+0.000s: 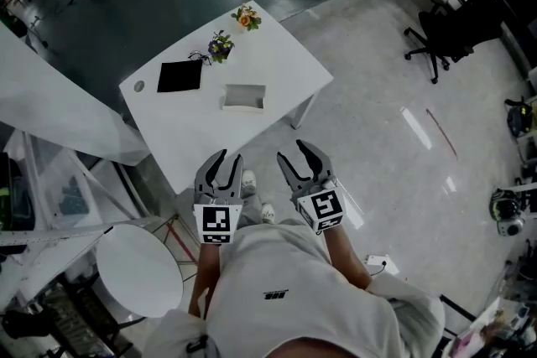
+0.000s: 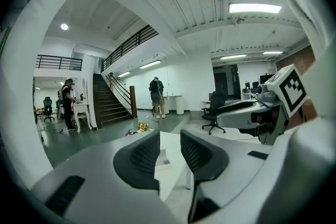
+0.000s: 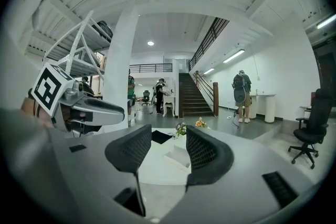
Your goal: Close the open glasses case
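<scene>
The open glasses case (image 1: 244, 96), a pale box with its lid up, lies on the white table (image 1: 201, 130) right of centre. It shows between the jaws in the left gripper view (image 2: 161, 158) and in the right gripper view (image 3: 178, 158). My left gripper (image 1: 225, 157) (image 2: 169, 139) and right gripper (image 1: 300, 153) (image 3: 169, 136) are side by side in the air off the table's near corner, well short of the case. Both are open and hold nothing.
A flat black item (image 1: 179, 76) lies left of the case. A purple flower bunch (image 1: 221, 46) and an orange flower bunch (image 1: 246, 17) sit near the far edge. A round white stool (image 1: 138, 268) stands near left, an office chair (image 1: 440, 33) far right. People stand far back.
</scene>
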The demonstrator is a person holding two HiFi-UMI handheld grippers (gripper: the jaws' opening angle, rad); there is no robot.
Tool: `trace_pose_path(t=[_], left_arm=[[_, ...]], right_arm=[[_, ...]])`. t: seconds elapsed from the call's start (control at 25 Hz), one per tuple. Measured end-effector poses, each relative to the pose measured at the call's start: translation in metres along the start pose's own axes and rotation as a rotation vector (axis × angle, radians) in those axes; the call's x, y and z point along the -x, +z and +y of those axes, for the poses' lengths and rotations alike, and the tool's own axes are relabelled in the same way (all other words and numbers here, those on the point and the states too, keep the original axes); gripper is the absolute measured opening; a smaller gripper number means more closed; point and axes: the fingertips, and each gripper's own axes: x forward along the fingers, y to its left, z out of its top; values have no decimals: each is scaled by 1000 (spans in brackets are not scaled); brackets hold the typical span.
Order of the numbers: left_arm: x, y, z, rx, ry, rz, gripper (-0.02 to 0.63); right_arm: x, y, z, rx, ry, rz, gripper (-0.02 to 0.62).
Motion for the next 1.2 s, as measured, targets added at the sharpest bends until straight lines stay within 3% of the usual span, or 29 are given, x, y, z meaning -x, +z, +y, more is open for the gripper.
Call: trace_pose_path(t=[1.2], left_arm=[[-120,10,65,11,-18,13,131]], right_arm=[[-119,17,-66,-1,-3,28,209]])
